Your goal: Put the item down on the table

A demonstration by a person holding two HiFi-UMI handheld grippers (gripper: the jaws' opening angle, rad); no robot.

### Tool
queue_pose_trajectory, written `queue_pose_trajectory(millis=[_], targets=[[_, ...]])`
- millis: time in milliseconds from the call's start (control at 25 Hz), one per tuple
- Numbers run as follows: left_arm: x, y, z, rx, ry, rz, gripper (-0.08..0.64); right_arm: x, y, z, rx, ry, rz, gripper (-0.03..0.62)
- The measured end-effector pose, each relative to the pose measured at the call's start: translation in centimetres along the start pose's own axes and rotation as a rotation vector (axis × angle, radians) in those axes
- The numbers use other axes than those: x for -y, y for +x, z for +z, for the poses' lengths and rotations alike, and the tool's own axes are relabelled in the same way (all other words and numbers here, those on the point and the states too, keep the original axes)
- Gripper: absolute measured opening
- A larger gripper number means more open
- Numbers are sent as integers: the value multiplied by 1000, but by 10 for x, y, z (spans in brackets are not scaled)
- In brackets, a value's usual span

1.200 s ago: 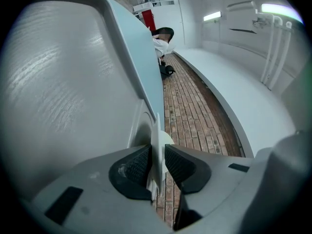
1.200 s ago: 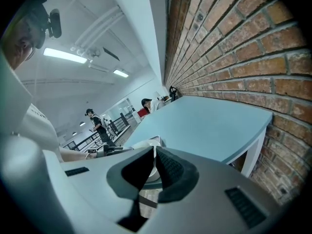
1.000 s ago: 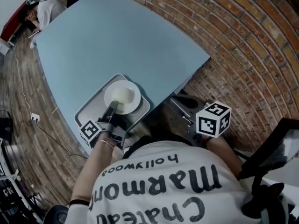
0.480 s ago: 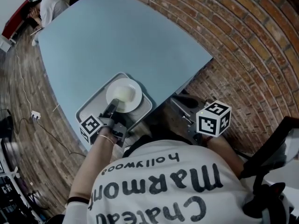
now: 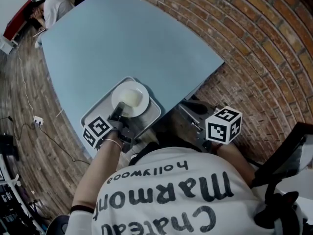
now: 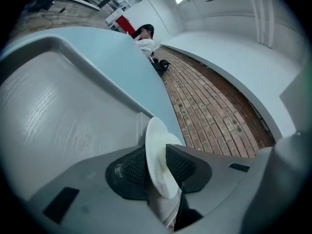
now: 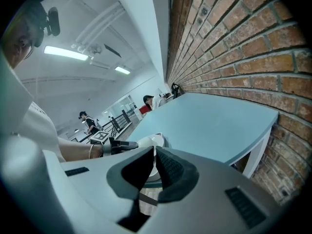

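The pale blue bench (image 5: 146,38) fills the upper middle of the head view. The grey tray (image 5: 98,109) at its near edge keeps the same place on it as a second ago. So does the white plate (image 5: 130,98) on the tray; both drift in the frame only as much as the bench does. The one real change is the left gripper (image 5: 119,110), whose marker cube has crept up the frame toward the plate. Its jaws are closed on the plate's near rim. By the look of it the plate is down or all but down, and letting go is what remains of the task.

The head view places the whole scene: the tray at the lower left of the bench, the brick floor (image 5: 254,43) to the right, and the right gripper held off the bench at lower right. It cannot show the grip itself. The left gripper view does: the plate (image 6: 157,145) stands edge-on between the ribbed pads, pinched on both faces, with the tray floor (image 6: 58,111) broad at the left of the frame. Whether the plate's base touches the tray is not clear from either view. The right gripper view shows the right gripper (image 7: 154,155) with its jaws drawn almost together, only a slit between them and nothing held. The plate and left gripper are small and distant beyond it.
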State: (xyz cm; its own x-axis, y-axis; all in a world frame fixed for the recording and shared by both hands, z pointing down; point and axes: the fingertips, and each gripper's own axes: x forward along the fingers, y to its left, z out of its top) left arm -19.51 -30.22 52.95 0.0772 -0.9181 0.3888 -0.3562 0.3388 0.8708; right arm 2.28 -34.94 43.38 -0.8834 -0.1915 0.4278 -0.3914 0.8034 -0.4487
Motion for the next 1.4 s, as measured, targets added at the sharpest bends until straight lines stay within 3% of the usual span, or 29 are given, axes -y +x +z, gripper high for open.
queue_pose_trajectory(millis=[600, 840, 1240, 1400], targets=[[2, -2, 12, 18, 293, 135, 133, 1, 5, 1, -2, 8, 10, 18], [-7, 1, 10, -61, 516, 242, 138, 3, 5, 1, 0, 7, 12, 18], [-8, 3, 8, -72, 565, 260, 138, 5, 7, 2, 2, 10, 31, 18], [-12, -1, 10, -68, 623, 288, 138, 5, 7, -1, -11, 8, 39, 18]])
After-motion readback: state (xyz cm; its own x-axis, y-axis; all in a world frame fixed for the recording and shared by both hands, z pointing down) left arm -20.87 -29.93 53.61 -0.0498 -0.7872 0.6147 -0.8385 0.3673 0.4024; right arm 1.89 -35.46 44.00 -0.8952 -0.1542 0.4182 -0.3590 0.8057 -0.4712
